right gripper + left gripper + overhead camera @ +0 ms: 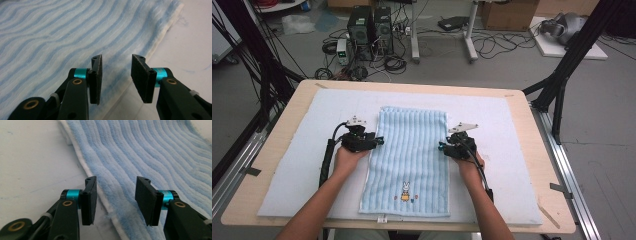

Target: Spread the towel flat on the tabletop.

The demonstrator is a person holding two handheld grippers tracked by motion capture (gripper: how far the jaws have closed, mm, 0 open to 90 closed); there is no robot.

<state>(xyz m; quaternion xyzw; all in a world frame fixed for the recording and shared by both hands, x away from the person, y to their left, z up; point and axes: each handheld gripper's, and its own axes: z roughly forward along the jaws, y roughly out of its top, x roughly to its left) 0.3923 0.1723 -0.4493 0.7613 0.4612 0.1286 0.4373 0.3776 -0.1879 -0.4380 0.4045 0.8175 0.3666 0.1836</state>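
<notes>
A blue striped towel (409, 159) lay flat in the middle of the white surface (297, 165), its little bunny at 6 o'clock; the left claw (379, 141) sat at the towel's 9 o'clock edge and the right claw (442, 147) at its 3 o'clock edge; both were released, jaws apart over the hem, likely so each could pinch a side for folding.

Light-blue ribbed towel (410, 150), white-edged, small rabbit motif (405, 190)
</notes>
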